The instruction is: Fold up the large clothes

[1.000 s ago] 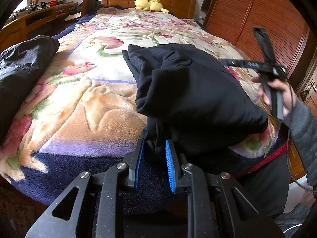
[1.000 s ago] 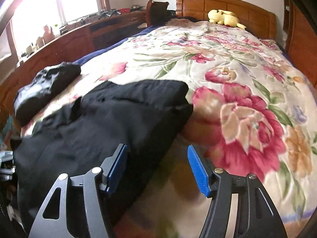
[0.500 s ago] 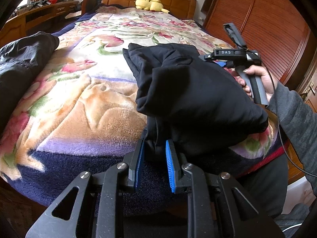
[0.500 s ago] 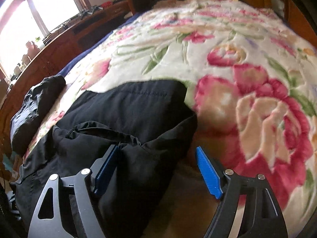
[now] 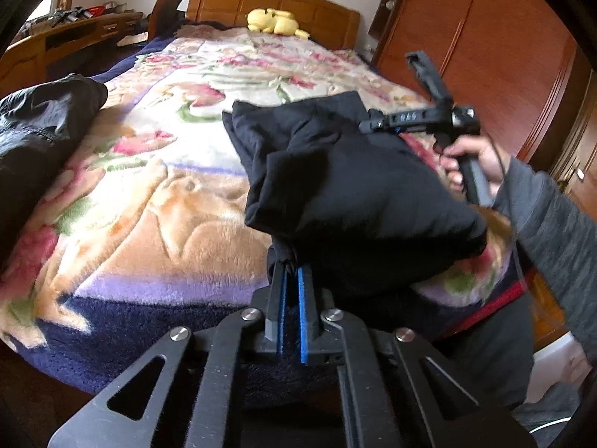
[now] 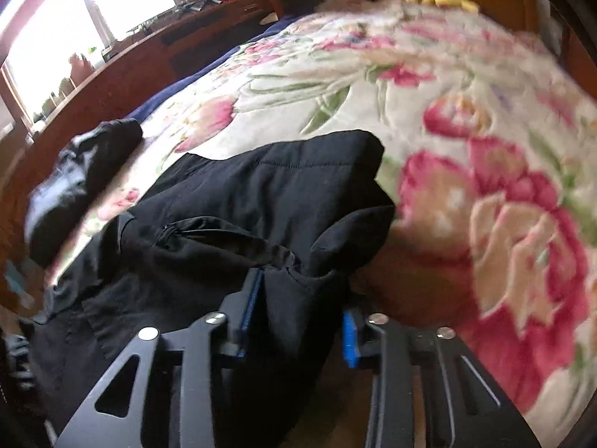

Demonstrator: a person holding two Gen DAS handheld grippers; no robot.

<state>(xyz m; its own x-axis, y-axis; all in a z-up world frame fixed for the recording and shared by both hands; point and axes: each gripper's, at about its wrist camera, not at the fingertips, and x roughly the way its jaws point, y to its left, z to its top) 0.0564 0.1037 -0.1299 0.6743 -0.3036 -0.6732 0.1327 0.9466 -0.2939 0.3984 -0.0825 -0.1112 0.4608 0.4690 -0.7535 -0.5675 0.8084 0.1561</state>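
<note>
A black padded garment (image 5: 354, 186) lies bunched and partly folded on the near end of the floral blanket (image 5: 149, 194). My left gripper (image 5: 291, 280) is at the garment's near lower edge, shut, with a bit of black cloth pinched at its tips. A person's hand (image 5: 474, 160) holds my right gripper (image 5: 367, 124) at the garment's far right corner. In the right wrist view the right gripper (image 6: 302, 313) has a thick fold of the garment (image 6: 261, 194) between its blue pads (image 6: 349, 336). Its jaws are closing and both pads lie against the cloth.
A second dark garment (image 5: 41, 123) lies heaped on the bed's left edge. A yellow plush toy (image 5: 276, 24) rests by the wooden headboard. A wooden wardrobe (image 5: 485, 56) stands to the right and a long desk (image 5: 56, 41) to the left under a window.
The left jaws went from a small gap to nearly together on the cloth edge. The right gripper came down onto the garment's corner, and its wide jaws narrowed around a fold.
</note>
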